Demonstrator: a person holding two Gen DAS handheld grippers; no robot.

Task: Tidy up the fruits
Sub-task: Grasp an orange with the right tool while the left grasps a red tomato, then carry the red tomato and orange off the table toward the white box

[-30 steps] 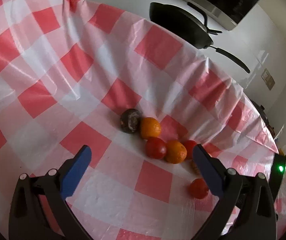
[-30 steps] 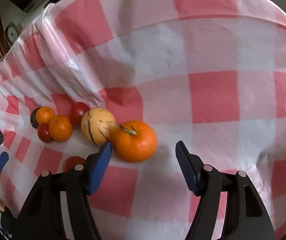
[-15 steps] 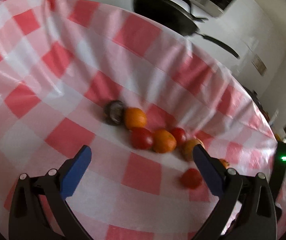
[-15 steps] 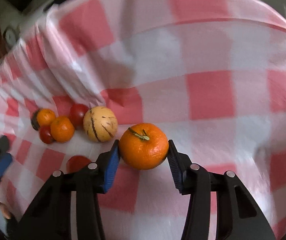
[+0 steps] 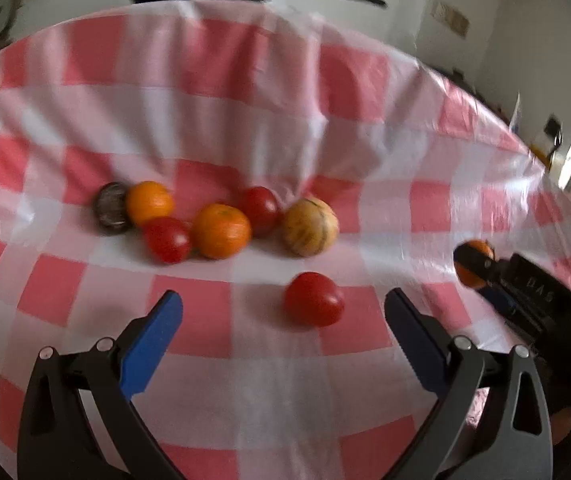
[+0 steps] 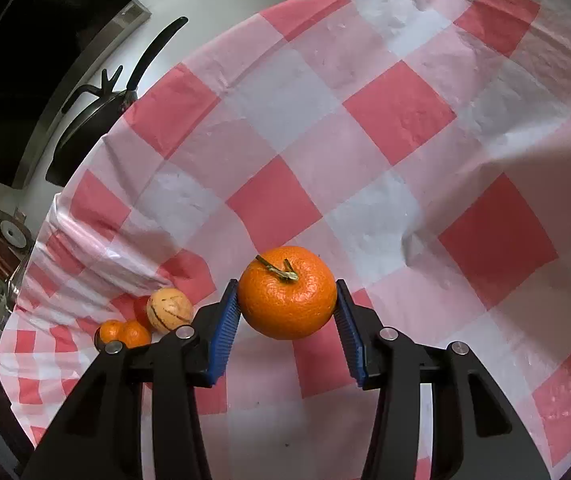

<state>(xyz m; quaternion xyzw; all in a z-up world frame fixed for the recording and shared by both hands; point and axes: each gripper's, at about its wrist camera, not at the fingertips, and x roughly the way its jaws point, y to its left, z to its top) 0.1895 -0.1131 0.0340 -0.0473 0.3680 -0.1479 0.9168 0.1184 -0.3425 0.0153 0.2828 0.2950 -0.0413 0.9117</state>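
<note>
The orange (image 6: 287, 292) sits clamped between the blue pads of the right gripper (image 6: 287, 312), stem up and tipped a little toward the camera, held clear above the checked cloth (image 6: 397, 112) on the bench. The pads press on its two sides at about its widest part, so the grip looks square. Being round, it has no long axis to mind; only the stem marks which way is up.

The relation that matters next is where this orange lies from the other fruit. In the right wrist view the group is down and to the left of the gripper, well apart from it: a pale striped fruit (image 6: 170, 310) nearest, two small oranges (image 6: 125, 332) just beyond. I judge that the orange belongs with its like, so the carry would run leftward across the cloth, past the striped fruit, to reach them.

In the left wrist view the same cluster lies ahead: two oranges (image 5: 221, 230), two tomatoes (image 5: 167, 240), a dark fruit (image 5: 111, 210) and the striped one, mostly touching. A lone tomato (image 5: 313, 300) lies apart, nearly between the tips of the left gripper (image 5: 283, 308), whose jaws stand wide and empty. That hand is the nearer to the tomato, the right hand to nothing but its load.
</note>
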